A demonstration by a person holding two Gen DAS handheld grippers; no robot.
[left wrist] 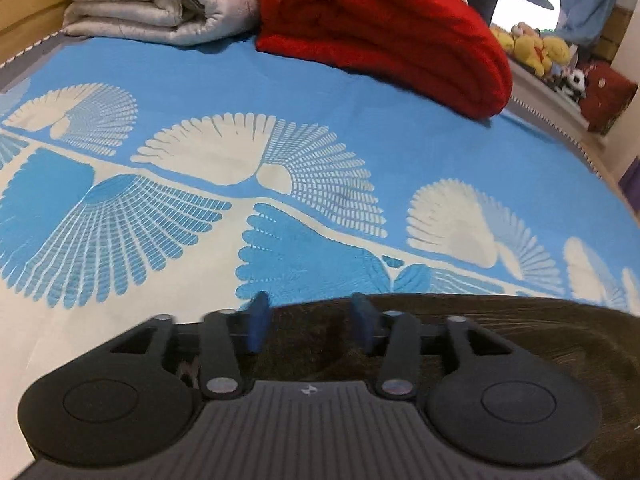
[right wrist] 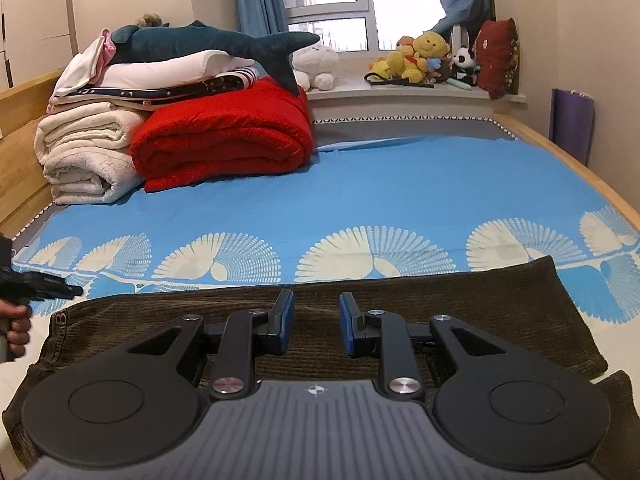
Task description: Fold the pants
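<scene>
Room: we work in a bedroom; a window [right wrist: 328,4] with blue curtains and a sill of soft toys [right wrist: 424,60] closes the far end.
Surface: a bed [right wrist: 400,184] under a blue sheet with white fan motifs carries the work.
Background load: a rolled red blanket [right wrist: 224,136] and cream quilts [right wrist: 80,152] lie stacked at the far left of the bed, a plush shark [right wrist: 200,42] on top of the pile.
Pants: the dark brown corduroy pants [right wrist: 460,300] lie flat across the near edge of the bed, waistband at the left in the right wrist view, and appear already laid double lengthwise.
Left tongs [left wrist: 310,322]: spread, nothing between the pads; they hang over the upper edge of the pants near the waistband end. A hand [right wrist: 16,322] holds this tool.
Right tongs [right wrist: 316,324]: partly apart, pads clear of the fabric, pinching nothing; they hover over the mid-length of the pants.
Step in hand: we judge this as the approach before a crosswise fold, with neither tool gripping.
Next move: each pair of tongs likely needs to drop to the cloth and pinch all layers at one end, so that this end can be carried over the other.
Risk: a pinch that takes only the top layer would probably open the existing fold.
</scene>
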